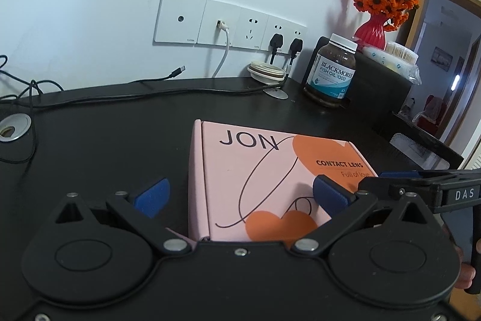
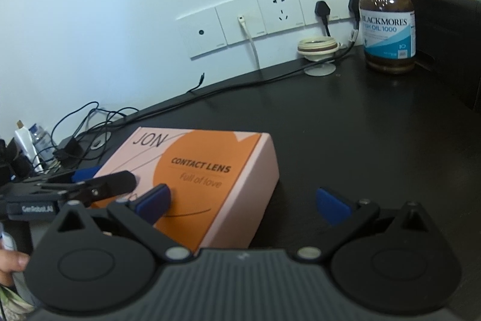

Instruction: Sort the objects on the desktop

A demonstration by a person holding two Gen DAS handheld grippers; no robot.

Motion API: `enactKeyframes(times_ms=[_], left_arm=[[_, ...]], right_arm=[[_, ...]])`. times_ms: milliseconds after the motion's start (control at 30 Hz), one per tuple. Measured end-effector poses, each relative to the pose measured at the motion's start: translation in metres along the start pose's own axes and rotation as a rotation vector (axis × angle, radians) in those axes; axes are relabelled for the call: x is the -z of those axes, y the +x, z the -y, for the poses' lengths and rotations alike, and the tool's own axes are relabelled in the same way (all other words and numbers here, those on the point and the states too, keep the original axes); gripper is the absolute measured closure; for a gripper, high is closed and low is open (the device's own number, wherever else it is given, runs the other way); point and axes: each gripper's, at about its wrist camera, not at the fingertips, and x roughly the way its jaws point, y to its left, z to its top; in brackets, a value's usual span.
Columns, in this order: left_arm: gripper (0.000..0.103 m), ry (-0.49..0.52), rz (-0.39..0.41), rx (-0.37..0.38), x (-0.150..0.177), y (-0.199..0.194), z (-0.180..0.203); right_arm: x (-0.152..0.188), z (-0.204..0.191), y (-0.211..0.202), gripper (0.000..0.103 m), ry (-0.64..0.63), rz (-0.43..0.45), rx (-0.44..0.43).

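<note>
A pink and orange contact lens box (image 1: pixel 270 176) lies flat on the black desk (image 1: pixel 105 140); it also shows in the right wrist view (image 2: pixel 204 179). My left gripper (image 1: pixel 240 196) is open, its jaws straddling the box's left edge, one pad over the lid. My right gripper (image 2: pixel 243 205) is open, its left pad over the box's lid and its right pad beyond the box's right side. A brown fish oil bottle (image 1: pixel 330 74) stands at the back right; it also shows in the right wrist view (image 2: pixel 387 26). The right gripper's fingers (image 1: pixel 421 185) reach in from the right.
Wall sockets (image 1: pixel 228 23) with plugs and cables (image 1: pixel 90 98) run along the back. A roll of tape on a stand (image 2: pixel 317 50) sits near the bottle. A black box (image 1: pixel 378 77) holds a red vase with orange flowers (image 1: pixel 372 32). Tubes and clutter (image 2: pixel 27 149) sit far left.
</note>
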Motion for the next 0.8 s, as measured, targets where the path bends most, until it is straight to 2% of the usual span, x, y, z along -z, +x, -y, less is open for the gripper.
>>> enactKeyframes(times_ms=[300, 433, 600, 800], left_arm=[[0.000, 0.030, -0.009, 0.012, -0.002, -0.004, -0.003], [0.000, 0.074, 0.009, -0.006, -0.004, -0.018, -0.005], [0.000, 0.084, 0.007, -0.021, -0.003, -0.033, -0.002], [0.000, 0.205, -0.015, -0.080, 0.018, -0.044, 0.018]], right_arm=[[0.009, 0.001, -0.005, 0.001, 0.039, 0.027, -0.014], [0.022, -0.004, -0.020, 0.001, 0.005, 0.072, -0.047], [0.037, -0.017, -0.031, 0.001, -0.073, 0.093, -0.039], [0.052, -0.032, -0.032, 0.001, -0.159, 0.093, -0.006]])
